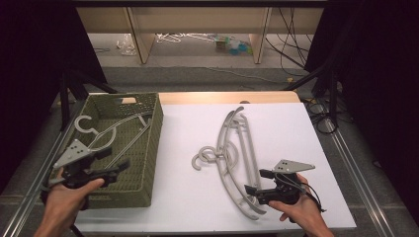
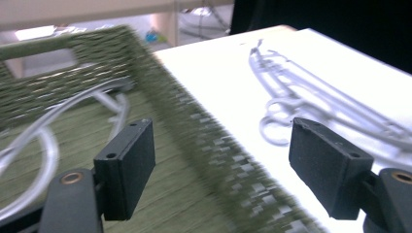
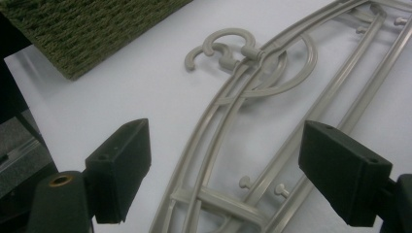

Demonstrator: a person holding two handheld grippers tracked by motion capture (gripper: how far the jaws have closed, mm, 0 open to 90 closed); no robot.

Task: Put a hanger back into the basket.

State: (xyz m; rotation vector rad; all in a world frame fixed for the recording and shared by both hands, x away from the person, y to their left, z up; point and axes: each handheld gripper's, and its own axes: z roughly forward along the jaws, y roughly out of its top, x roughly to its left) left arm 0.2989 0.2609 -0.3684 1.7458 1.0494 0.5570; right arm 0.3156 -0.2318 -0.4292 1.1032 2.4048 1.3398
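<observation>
A green woven basket (image 1: 157,123) stands at the table's left with a grey plastic hanger (image 1: 106,131) lying inside it. My left gripper (image 1: 116,159) hovers over the basket's near end, open and with nothing between its jaws. In the left gripper view the gripper (image 2: 223,160) straddles the basket's wall (image 2: 194,126), with the hanger (image 2: 43,126) to the left. A pile of grey hangers (image 1: 232,148) lies on the white table. My right gripper (image 1: 254,181) is open at the pile's near end, and in the right gripper view its jaws (image 3: 223,170) stand on either side of the hangers (image 3: 228,107).
The white tabletop (image 1: 286,133) has free room to the right of the hangers. The basket's corner (image 3: 87,24) shows at the top left of the right gripper view. Beyond the table are wooden furniture legs, cables and small clutter on the floor.
</observation>
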